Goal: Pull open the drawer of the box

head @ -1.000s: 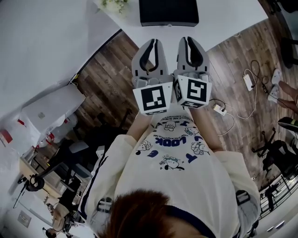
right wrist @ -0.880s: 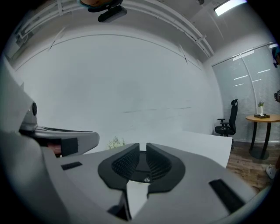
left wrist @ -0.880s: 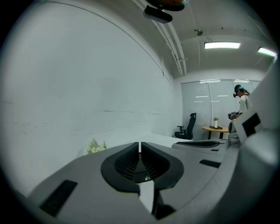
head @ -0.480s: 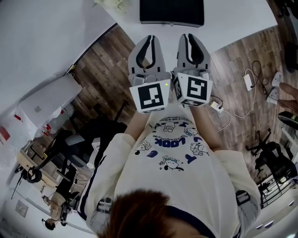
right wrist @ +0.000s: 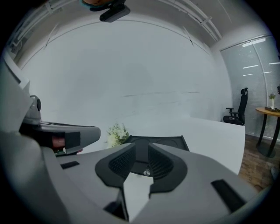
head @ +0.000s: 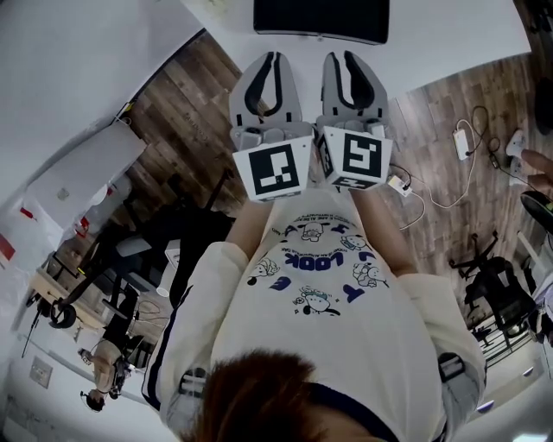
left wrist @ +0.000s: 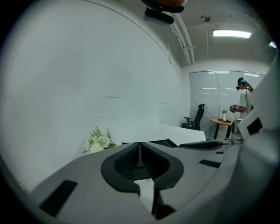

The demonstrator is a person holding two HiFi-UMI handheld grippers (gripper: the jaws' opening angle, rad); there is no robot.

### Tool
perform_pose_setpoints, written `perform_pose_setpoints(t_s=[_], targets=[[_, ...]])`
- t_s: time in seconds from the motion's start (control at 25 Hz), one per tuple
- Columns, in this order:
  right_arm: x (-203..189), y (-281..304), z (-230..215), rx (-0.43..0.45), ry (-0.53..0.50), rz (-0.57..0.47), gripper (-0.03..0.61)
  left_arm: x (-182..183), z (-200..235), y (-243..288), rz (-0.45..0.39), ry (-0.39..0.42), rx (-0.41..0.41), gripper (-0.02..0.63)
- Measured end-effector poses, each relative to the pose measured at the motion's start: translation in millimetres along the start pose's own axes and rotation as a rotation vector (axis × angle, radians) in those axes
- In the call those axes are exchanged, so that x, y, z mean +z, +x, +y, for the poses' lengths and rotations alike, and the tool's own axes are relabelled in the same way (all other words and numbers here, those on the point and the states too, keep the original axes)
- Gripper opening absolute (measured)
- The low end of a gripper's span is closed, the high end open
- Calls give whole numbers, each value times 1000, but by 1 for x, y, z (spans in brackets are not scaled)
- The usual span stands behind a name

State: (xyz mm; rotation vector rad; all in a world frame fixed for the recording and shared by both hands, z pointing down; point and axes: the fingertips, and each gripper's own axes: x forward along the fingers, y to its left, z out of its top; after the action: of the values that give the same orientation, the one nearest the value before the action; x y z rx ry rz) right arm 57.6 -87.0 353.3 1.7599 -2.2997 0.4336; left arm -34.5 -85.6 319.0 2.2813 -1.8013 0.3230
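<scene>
Head view: the left gripper [head: 270,60] and right gripper [head: 346,59] are held side by side, just beside each other, in front of the person's white printed shirt [head: 315,276]. Both point toward the white surface [head: 432,39]. Their marker cubes [head: 272,171] face the camera.

Task item: the black box [head: 320,17] sits on the surface ahead of both grippers, apart from them. Neither gripper touches it.

Left gripper view: the fingers [left wrist: 124,164] of the left gripper [left wrist: 140,148] are pressed together, with the ribbed pads meeting along a thin line. Nothing is held between them. White flowers [left wrist: 99,141] stand on the surface at the left, against the wall. The right gripper's body shows at the right edge.

Right gripper view: the fingers [right wrist: 164,164] of the right gripper [right wrist: 142,153] are slightly spread, with a narrow gap between the pads. Nothing is pinched. The box [right wrist: 168,141] lies straight ahead, and a small round knob [right wrist: 146,173] on its near face shows through the gap. The flowers [right wrist: 117,133] stand just beside the box's left corner.

Surroundings: wood plank floor [head: 173,129] with cables [head: 462,147] at the right, and a black office chair [right wrist: 238,111] beyond the surface. A second person [left wrist: 245,98] stands near a round table in the far background.
</scene>
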Motion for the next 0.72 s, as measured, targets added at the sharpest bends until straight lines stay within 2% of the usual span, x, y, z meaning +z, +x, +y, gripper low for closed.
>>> perform_pose_setpoints(t_s=[0.04,0.72], targets=[[-2,2,0,6,1,7,106,-3,0,2,5,-1,3,28],[-42,32,-4,42,35,110,112,-39,5,21,86,-11,45,28]])
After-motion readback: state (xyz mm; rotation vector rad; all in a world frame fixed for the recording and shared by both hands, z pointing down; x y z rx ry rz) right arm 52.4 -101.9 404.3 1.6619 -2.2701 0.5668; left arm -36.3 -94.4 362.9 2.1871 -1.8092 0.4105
